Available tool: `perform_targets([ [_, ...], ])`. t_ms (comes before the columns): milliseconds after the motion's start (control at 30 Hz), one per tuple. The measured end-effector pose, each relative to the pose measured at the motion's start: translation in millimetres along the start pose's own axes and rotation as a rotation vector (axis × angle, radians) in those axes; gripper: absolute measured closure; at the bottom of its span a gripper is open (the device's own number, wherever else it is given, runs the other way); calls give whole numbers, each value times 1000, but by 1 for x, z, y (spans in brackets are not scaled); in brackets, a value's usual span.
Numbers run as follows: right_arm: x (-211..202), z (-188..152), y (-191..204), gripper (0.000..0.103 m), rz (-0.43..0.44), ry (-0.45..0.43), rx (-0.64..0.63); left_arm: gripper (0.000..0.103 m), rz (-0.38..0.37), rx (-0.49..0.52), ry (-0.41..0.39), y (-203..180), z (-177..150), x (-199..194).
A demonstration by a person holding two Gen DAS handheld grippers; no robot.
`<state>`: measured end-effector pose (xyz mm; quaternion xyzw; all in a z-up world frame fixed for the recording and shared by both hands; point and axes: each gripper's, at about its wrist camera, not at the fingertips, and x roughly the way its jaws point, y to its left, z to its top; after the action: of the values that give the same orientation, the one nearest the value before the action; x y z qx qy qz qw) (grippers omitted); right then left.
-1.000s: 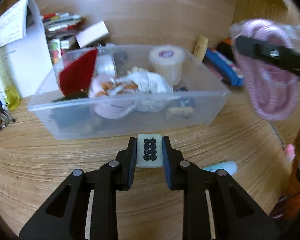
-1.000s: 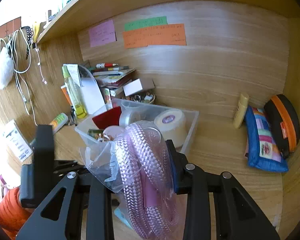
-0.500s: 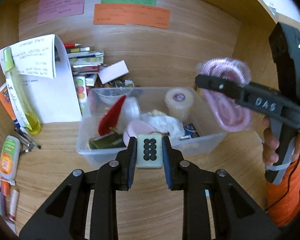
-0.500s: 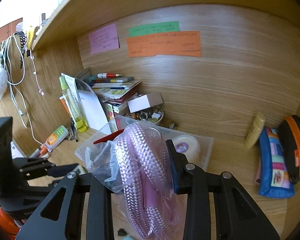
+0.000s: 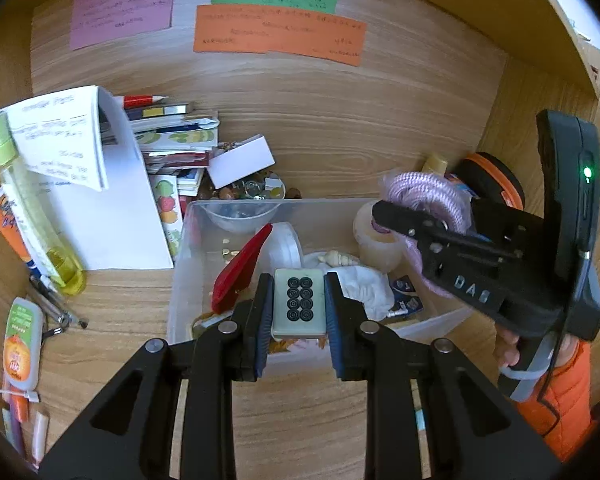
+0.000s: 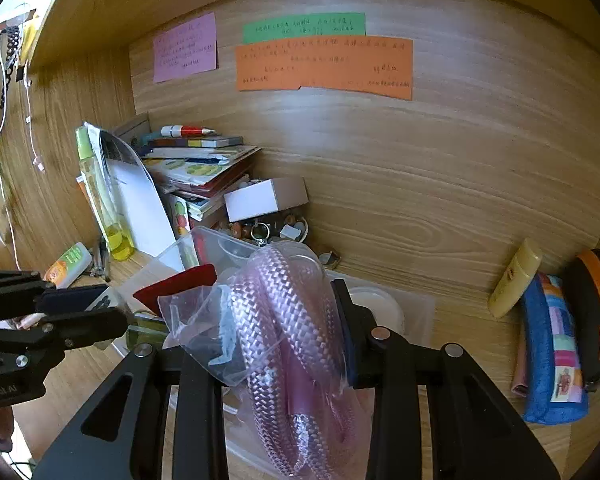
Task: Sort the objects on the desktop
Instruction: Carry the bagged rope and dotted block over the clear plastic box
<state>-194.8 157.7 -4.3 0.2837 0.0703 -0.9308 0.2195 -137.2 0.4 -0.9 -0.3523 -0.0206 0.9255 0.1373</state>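
While the left gripper (image 5: 299,304) clamps a pale tile (image 5: 299,300) with eight black dots above the near edge of the clear plastic box (image 5: 180,280), the right gripper (image 6: 284,320) is closed on a bagged pink cord (image 6: 288,320), held over the box's right end beside the tape roll (image 5: 376,240).

Warm, even daylight from upper corners; sharp centre, fisheye-bent edges, black vignette, soft shadows.
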Motion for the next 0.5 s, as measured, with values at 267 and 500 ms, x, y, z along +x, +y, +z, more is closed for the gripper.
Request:
perform_targets([
  [267, 16, -3, 7, 76, -34, 13, -30, 79, -5, -7, 45, -1, 7, 32],
  [500, 20, -5, 7, 76, -37, 31, -34, 79, 4, -12, 79, 2, 10, 53],
])
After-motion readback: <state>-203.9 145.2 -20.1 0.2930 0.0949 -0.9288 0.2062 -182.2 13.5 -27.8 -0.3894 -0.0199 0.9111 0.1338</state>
